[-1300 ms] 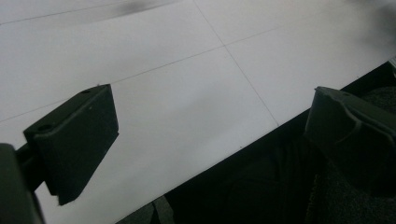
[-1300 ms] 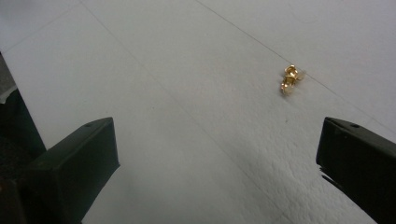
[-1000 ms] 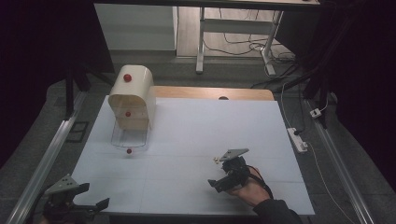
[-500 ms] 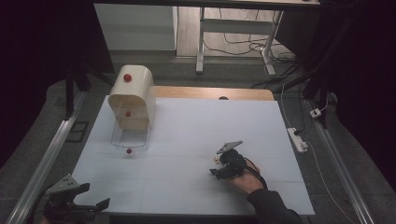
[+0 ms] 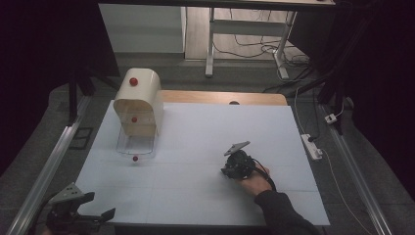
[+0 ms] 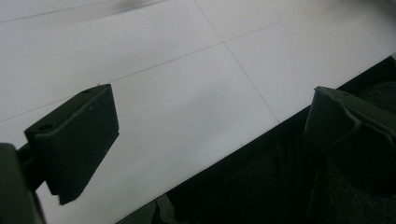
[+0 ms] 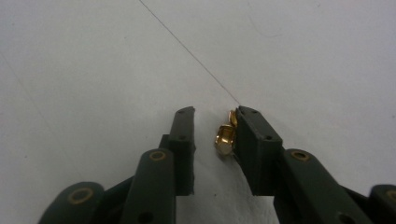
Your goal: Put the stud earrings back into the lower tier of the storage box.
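A: Jaws first, from the left. What is the left gripper doing?

B: It sits at the near left corner of the white table, half over the edge. In the left gripper view its jaws stand wide apart, with nothing between them but tabletop and the dark drop beyond the edge.

A: And further in?

B: Far left stands a cream bread-bin-shaped box with red knobs, and a clear tray pulled out at its foot. Well apart from both grippers.

A: Then the right side?

B: The right gripper is low over the table, right of centre and near the person. In the right gripper view its jaws have just been closing, and a small brass piece lies between them. It touches the right-hand finger; the left-hand one stands just clear of it, so the piece isn't pinched.

A: Is the brass piece on the table?

B: Seemingly, though I can't tell for sure.
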The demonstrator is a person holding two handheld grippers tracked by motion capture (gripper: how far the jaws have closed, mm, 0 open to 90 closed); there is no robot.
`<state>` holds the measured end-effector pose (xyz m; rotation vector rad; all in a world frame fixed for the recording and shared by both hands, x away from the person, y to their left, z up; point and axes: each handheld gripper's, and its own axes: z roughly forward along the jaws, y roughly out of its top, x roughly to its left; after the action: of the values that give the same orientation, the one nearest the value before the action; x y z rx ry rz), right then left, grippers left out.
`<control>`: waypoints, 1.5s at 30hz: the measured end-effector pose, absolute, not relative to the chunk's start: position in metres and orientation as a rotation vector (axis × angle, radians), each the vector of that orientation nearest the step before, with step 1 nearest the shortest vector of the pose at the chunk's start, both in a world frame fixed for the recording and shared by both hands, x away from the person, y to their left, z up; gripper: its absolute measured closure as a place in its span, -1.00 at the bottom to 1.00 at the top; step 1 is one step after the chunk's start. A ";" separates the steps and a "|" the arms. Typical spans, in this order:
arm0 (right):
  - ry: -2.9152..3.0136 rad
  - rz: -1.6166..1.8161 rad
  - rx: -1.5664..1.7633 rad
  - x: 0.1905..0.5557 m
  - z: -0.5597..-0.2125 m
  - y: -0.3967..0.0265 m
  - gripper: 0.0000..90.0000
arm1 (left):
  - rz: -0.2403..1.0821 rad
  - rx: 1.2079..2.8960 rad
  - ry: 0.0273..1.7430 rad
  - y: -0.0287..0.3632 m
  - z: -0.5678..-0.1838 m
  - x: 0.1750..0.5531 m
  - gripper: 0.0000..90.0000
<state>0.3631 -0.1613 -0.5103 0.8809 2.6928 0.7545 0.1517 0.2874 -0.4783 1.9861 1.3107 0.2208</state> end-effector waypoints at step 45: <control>2.707 1.117 0.769 0.365 -0.471 -0.105 0.83 | 0.209 1.969 1.319 0.289 -0.479 0.152 -0.94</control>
<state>0.3648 -0.1053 -0.4708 0.7686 2.7067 1.1171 0.1521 0.2895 -0.4786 1.9693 1.3189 0.2087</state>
